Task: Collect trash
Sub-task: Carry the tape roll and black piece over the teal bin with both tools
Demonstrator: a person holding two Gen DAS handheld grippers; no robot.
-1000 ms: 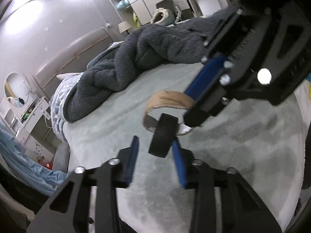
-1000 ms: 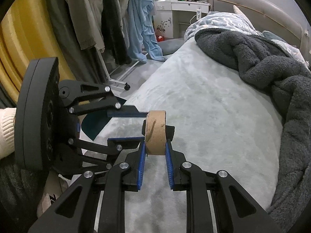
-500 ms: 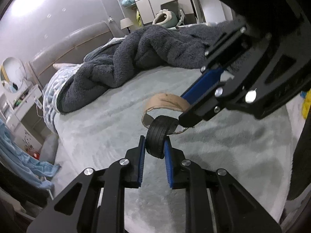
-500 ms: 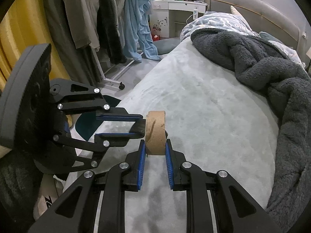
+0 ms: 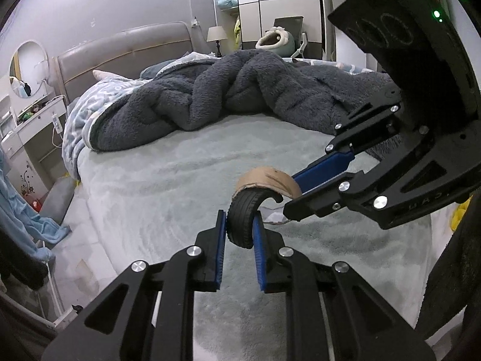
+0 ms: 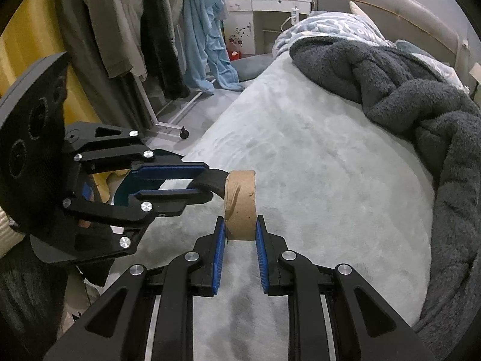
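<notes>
left hand-held gripper (image 5: 239, 230): clenched on small black ribbed rubber toy wheel (image 5: 242, 221), blue pads pressing both of its sides; seen from the right wrist view (image 6: 207, 185) reaching in from the left.
right hand-held gripper (image 6: 240, 231): clamped on brown cardboard tape core ring (image 6: 240, 204), blue pads on its two flat edges; seen from the left wrist view (image 5: 296, 191) coming in from the right.
black wheel: tucked under the curve of the cardboard ring (image 5: 267, 179), touching it, raised above the bed.
cardboard ring: upright between the right pads, torn flap on its left face.
bed surface: pale grey plush bedspread (image 5: 150, 180), below both tools.
far side: dark grey fleece blanket (image 5: 240, 90) heaped across the bed, grey padded headboard (image 5: 126, 48) behind.
left of bed, right wrist view: hanging clothes on a wheeled rack (image 6: 144, 30).
</notes>
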